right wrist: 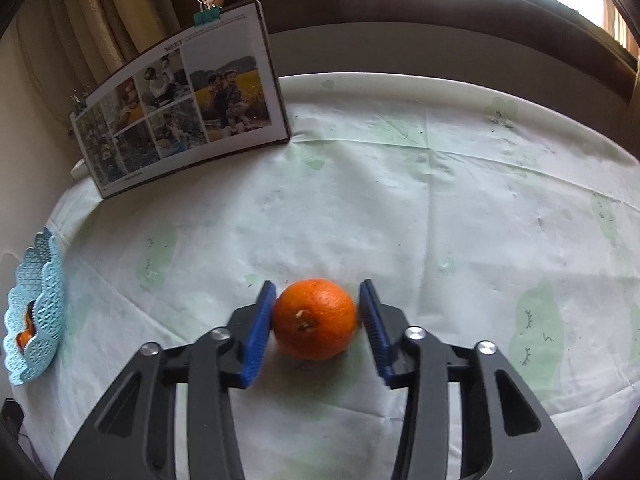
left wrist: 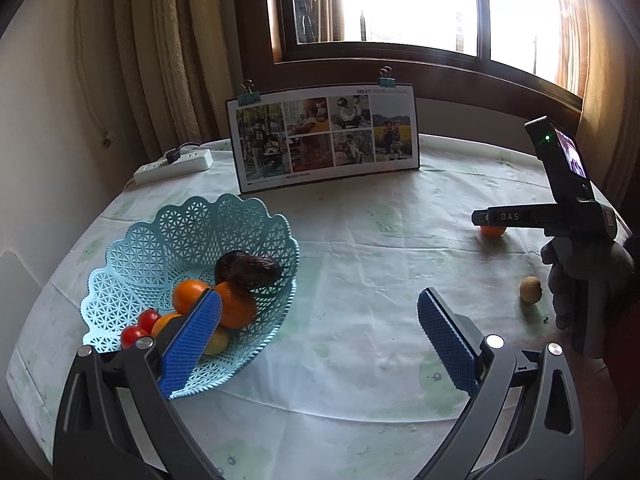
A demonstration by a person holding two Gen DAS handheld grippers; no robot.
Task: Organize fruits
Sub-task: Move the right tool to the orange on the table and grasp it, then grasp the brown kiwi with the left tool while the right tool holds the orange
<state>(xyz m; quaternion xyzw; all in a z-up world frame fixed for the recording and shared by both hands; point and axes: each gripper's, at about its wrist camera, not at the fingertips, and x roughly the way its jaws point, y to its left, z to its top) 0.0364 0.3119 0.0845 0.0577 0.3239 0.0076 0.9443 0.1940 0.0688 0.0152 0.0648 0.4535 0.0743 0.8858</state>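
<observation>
Left wrist view: the left gripper (left wrist: 318, 334) hangs with its jaws wide apart and empty just beside the blue lattice basket (left wrist: 132, 248), which holds three oranges (left wrist: 236, 306), two cherry tomatoes (left wrist: 149, 319), one dark avocado (left wrist: 248, 267) and one yellow-green fruit (left wrist: 216, 342), while out on the tablecloth (left wrist: 360, 264) sit one more orange (left wrist: 493, 230) under the right gripper's tip and one small yellowish fruit (left wrist: 530, 289) near a gloved hand (left wrist: 576, 280). Right wrist view: the right gripper (right wrist: 316, 320) has its blue pads (right wrist: 260, 328) either side of that single orange on the cloth, left pad touching, right pad just beside it, so not yet clamped, with the basket well apart at the left edge and the one photo board (right wrist: 180, 100) standing behind.
</observation>
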